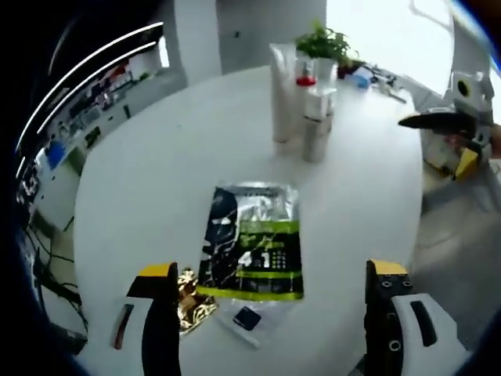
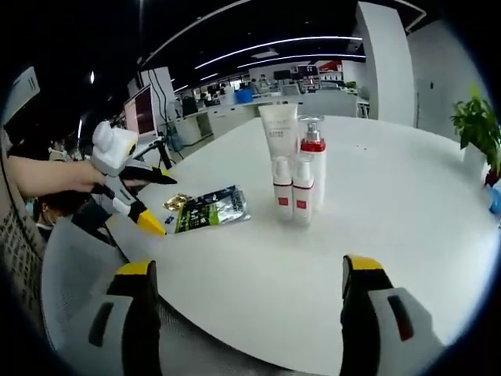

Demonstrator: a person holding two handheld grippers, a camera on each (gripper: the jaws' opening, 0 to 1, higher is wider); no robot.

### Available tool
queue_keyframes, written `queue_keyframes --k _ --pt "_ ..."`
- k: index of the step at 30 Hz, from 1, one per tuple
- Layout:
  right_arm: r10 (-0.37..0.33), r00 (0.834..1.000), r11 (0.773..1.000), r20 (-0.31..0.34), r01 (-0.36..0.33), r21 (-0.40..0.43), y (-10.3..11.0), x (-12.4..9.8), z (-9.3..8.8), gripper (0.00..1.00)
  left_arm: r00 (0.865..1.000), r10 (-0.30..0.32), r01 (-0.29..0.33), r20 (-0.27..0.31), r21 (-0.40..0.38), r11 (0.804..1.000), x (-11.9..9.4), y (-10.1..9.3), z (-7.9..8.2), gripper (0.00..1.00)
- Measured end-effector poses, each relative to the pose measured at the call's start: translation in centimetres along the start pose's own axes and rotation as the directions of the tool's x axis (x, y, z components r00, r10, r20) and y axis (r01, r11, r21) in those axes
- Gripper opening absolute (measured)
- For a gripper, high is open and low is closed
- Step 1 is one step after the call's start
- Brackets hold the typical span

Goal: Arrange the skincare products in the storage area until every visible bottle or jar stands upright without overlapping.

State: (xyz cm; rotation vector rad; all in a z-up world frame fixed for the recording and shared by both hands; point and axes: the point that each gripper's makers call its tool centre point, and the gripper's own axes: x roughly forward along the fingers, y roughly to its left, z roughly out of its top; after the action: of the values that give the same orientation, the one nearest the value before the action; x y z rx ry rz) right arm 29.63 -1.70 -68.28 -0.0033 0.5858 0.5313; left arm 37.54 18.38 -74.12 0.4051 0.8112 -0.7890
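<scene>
Right gripper view: bottles stand beyond the wide-spread gripper.

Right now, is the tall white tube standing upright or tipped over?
Upright. In the right gripper view the white tube stands on the table, rising above the small bottles in front of it.

— What stands by the tall white tube?

— Just beside it, a clear pump bottle with a red collar, upright. In front of those two, a pair of small white bottles with red labels, side by side and nearly touching, also upright.

— And the tube itself?

— Upright on its cap, wide end up, on the white round table. From the left gripper view the cluster stands tightly together; whether any touch, I cannot tell.
</scene>
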Motion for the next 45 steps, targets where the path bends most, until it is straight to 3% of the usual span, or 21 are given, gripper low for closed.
queue_keyframes --k 16,36,39,43,45 --pt "-0.034 0.999 0.999 0.001 0.034 0.031 -0.8 -0.1 -0.1 0.98 0.993 -0.057 0.063 -0.100 0.055 0.997 4.3 1.5 -0.5 0.97" --pt "-0.051 0.999 0.998 -0.004 0.051 0.047 -1.3 -0.1 -0.3 0.97 0.987 -0.092 0.101 -0.134 0.065 0.993 5.7 1.7 -0.7 0.93" --pt "-0.051 0.999 0.998 -0.004 0.051 0.046 -1.3 -0.1 -0.3 0.97 0.988 -0.090 0.098 -0.128 0.064 0.993 5.7 1.9 -0.7 0.89" --pt "-0.051 0.999 0.998 -0.005 0.051 0.046 -1.3 -0.2 -0.3 0.97 0.989 -0.092 0.099 -0.113 0.064 0.993 5.3 1.9 -0.3 0.74" --pt "-0.051 0.999 0.998 -0.005 0.051 0.046 -1.3 -0.2 -0.3 0.97 0.990 -0.088 0.095 -0.114 0.061 0.994 5.3 1.9 -0.3 0.73"
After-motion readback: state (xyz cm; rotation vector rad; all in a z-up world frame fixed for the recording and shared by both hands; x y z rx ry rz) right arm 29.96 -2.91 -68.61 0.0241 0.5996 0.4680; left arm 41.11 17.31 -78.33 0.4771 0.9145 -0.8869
